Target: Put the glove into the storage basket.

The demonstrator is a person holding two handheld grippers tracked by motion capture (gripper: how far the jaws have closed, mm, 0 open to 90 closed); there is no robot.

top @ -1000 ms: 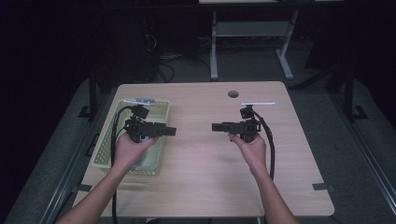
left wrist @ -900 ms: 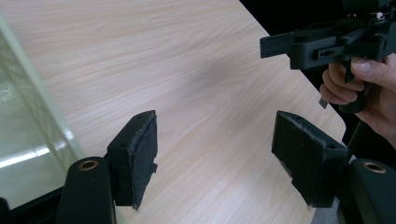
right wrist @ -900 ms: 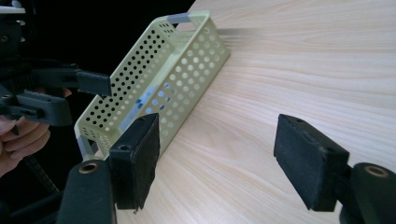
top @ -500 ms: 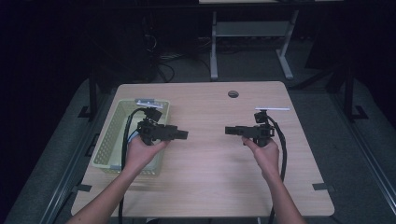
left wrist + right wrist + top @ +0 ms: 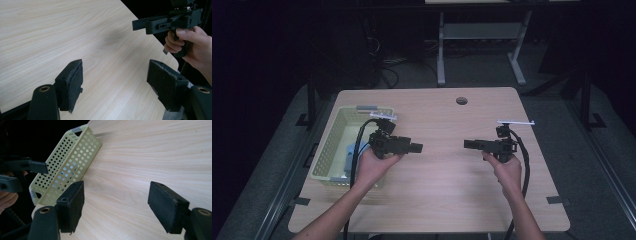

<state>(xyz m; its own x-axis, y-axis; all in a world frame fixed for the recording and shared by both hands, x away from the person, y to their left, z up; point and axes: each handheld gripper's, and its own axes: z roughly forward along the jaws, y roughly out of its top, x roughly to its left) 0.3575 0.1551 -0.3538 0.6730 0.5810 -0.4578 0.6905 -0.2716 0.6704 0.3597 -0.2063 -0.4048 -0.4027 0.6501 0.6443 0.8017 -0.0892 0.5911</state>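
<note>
At the table's point(image 5: 447, 200) left edge we see a pale green basket point(image 5: 328, 145) holding something blue, hard to identify. Just beside it, the left gripper point(image 5: 416, 148) hovers, jaws wide apart and empty. The right gripper point(image 5: 468, 144) faces it, equally open, gripping nothing.

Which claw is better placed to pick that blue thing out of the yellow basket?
Probably the left claw: it's open and right beside the basket holding the blue thing. The right claw is across the table.
</note>
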